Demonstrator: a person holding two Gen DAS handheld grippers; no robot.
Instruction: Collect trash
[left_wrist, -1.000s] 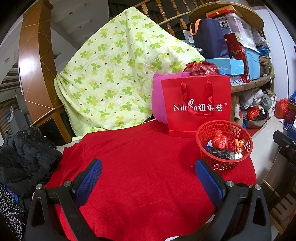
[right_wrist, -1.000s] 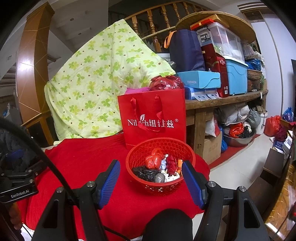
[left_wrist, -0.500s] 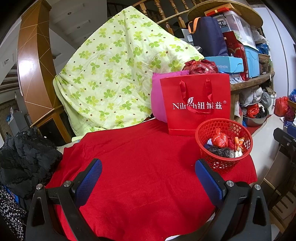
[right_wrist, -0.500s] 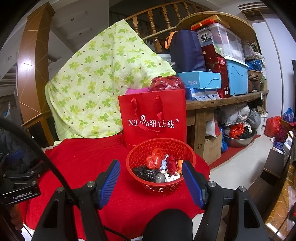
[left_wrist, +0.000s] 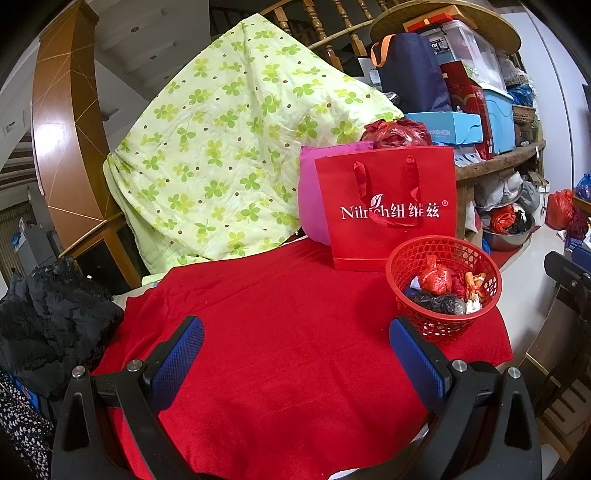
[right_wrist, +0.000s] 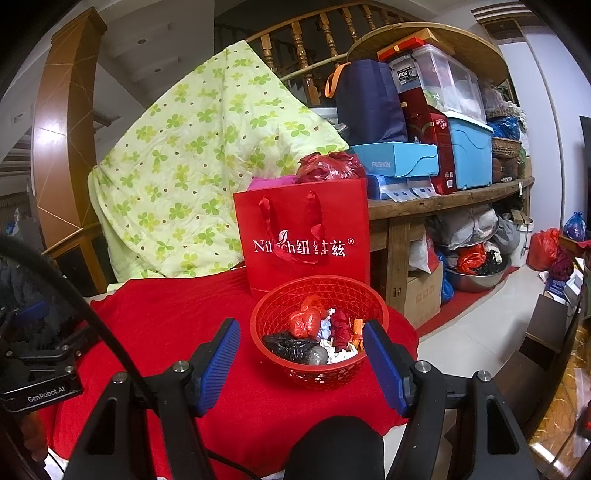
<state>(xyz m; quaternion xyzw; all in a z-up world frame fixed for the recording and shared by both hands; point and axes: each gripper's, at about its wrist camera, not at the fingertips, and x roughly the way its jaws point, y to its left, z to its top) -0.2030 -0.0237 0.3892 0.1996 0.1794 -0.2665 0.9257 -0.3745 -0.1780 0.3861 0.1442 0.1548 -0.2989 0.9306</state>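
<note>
A red plastic basket (right_wrist: 280, 314) stands on the red tablecloth (right_wrist: 166, 317) and holds crumpled trash: a red wrapper (right_wrist: 304, 321), a black bag (right_wrist: 291, 349), white and orange scraps. In the left wrist view the basket (left_wrist: 410, 258) is at the right edge of the cloth (left_wrist: 277, 332). My right gripper (right_wrist: 301, 349) is open and empty, its blue pads either side of the basket's near rim. My left gripper (left_wrist: 295, 339) is open and empty above bare cloth, left of the basket.
A red paper gift bag (right_wrist: 303, 240) stands just behind the basket, with a pink cushion (left_wrist: 310, 195) and a green floral quilt (left_wrist: 221, 155) behind. Black clothing (left_wrist: 48, 325) lies at the left. A cluttered wooden shelf (right_wrist: 443, 192) stands to the right.
Both views shifted only slightly; the grippers stay open and nothing on the table moved.
</note>
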